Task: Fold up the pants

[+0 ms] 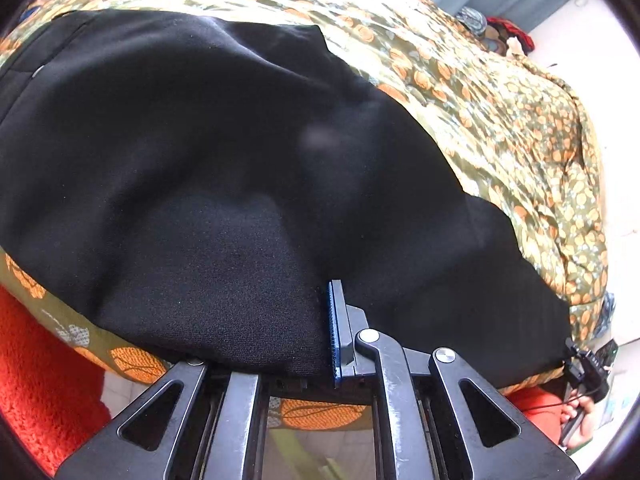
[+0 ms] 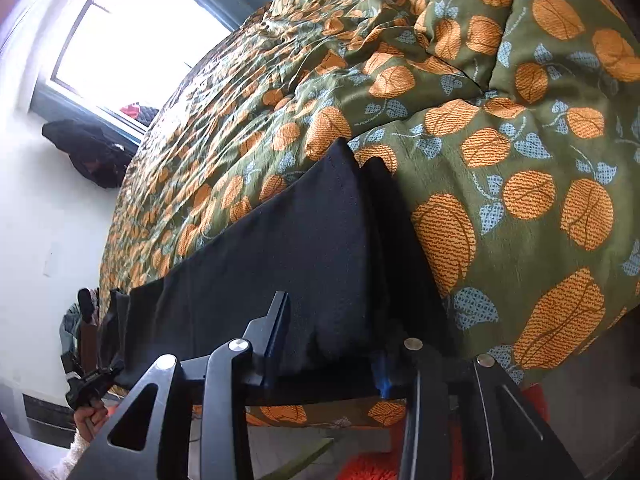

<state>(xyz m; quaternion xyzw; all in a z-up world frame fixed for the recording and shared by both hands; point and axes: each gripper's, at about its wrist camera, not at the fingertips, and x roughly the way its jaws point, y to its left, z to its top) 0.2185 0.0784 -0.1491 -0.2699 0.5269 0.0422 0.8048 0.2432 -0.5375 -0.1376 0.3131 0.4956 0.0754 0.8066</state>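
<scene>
Black pants (image 1: 208, 168) lie stretched across a bed cover (image 1: 500, 120) printed in green and orange. My left gripper (image 1: 326, 316) is shut on the near edge of the pants. Its blue-padded finger (image 1: 335, 332) shows, while cloth covers the other. In the right wrist view the pants (image 2: 288, 248) run as a long band towards the left gripper (image 2: 114, 370), held by a hand at the far end. My right gripper (image 2: 328, 340) stands open, its jaws apart with the pants' edge lying loose between them. That gripper (image 1: 572, 354) also shows at the pants' right end in the left wrist view.
An orange-red rug (image 1: 36, 360) lies on the floor below the bed edge. A bright window (image 2: 132, 36) and a dark garment on the wall (image 2: 92, 152) are to the left. Clutter (image 1: 496, 36) sits beyond the bed's far side.
</scene>
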